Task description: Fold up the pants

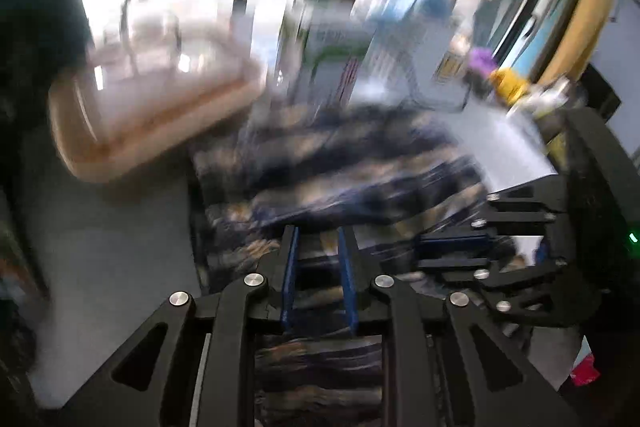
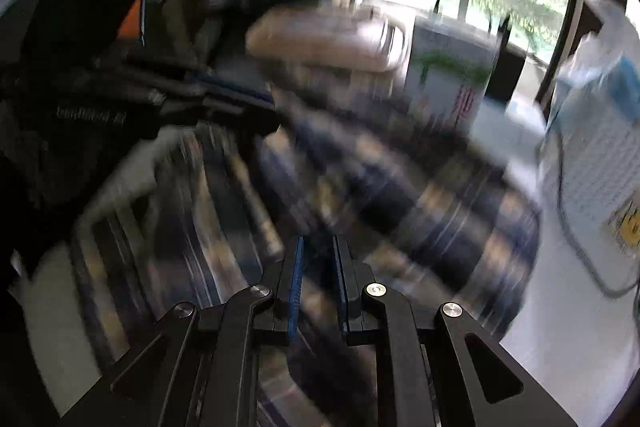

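The pants [image 1: 340,163] are navy and tan plaid cloth, bunched in folds on a white table [image 1: 120,259]; both views are blurred. My left gripper [image 1: 318,243] is at the near edge of the cloth, its blue pads [image 1: 290,267] narrowly apart with a fold of fabric pinched between them. My right gripper [image 1: 452,251] is just to its right, lying sideways on the same edge. In the right wrist view the pants [image 2: 400,187] spread ahead of the right gripper [image 2: 318,251], whose pads [image 2: 296,275] clamp dark fabric. The left gripper [image 2: 240,95] shows at the upper left there.
A tan tray [image 1: 140,107] with clear containers sits at the back left of the cloth. A white and green box [image 1: 332,59] and a plastic-wrapped pack [image 2: 600,131] stand behind the pants. A grey cable [image 2: 580,247] lies on the table at right. A window is beyond.
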